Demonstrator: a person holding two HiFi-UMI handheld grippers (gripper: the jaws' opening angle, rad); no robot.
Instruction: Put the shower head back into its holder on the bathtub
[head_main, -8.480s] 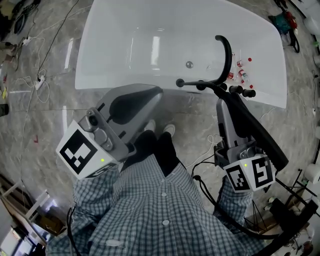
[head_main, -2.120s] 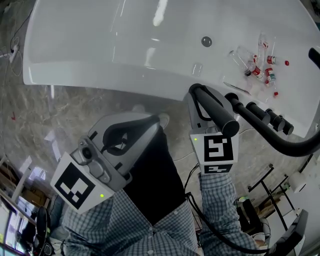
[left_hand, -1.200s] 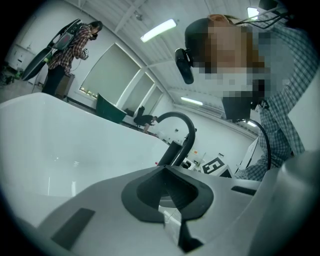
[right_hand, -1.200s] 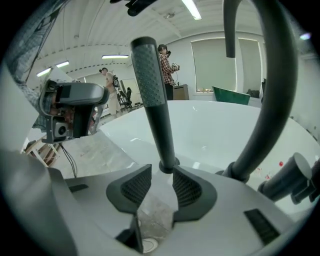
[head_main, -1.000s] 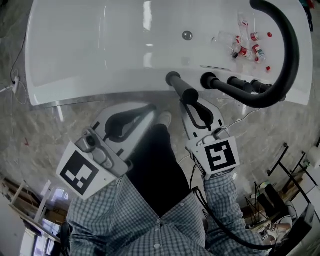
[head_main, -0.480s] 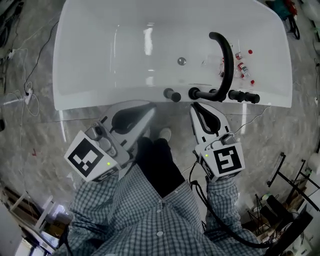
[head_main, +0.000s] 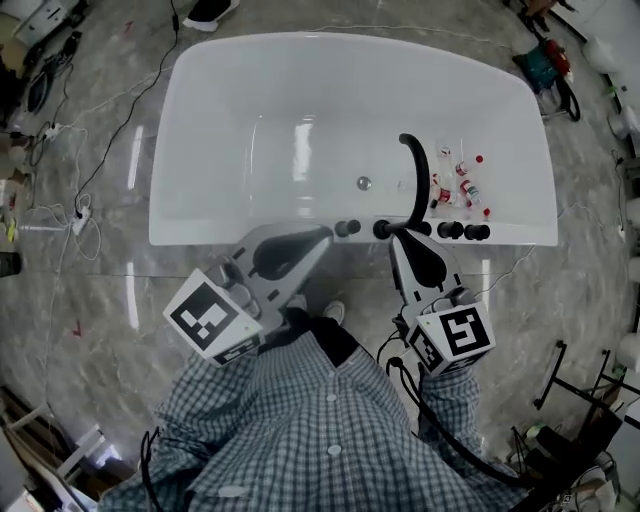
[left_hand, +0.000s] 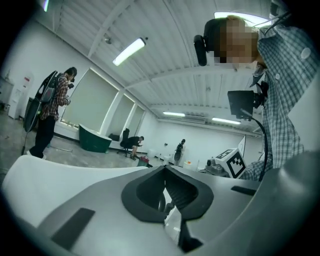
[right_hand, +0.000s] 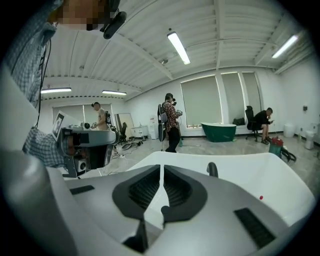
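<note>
The white bathtub (head_main: 200, 228) lies across the top of the head view. On its near rim a short black shower head (head_main: 346, 228) stands upright, just left of the curved black faucet (head_main: 411, 175) and its knobs (head_main: 463, 231). My right gripper (head_main: 393, 238) hovers above the rim beside the faucet base, its jaws almost together with nothing between them. In the right gripper view that gripper (right_hand: 162, 170) looks over the tub's rim (right_hand: 250, 170). My left gripper (head_main: 322, 236) is shut and empty, left of the shower head, and points level into the room (left_hand: 165, 172).
Small bottles with red caps (head_main: 462, 190) lie inside the tub near the faucet. Cables (head_main: 80, 160) trail over the marble floor at the left. A black stand (head_main: 580, 390) is at the right. Several people and a green tub (right_hand: 218, 131) are far off in the room.
The right gripper let go of the shower head, which stays on the rim, and its jaws closed. Both grippers rose away from the tub, which now looks smaller.
</note>
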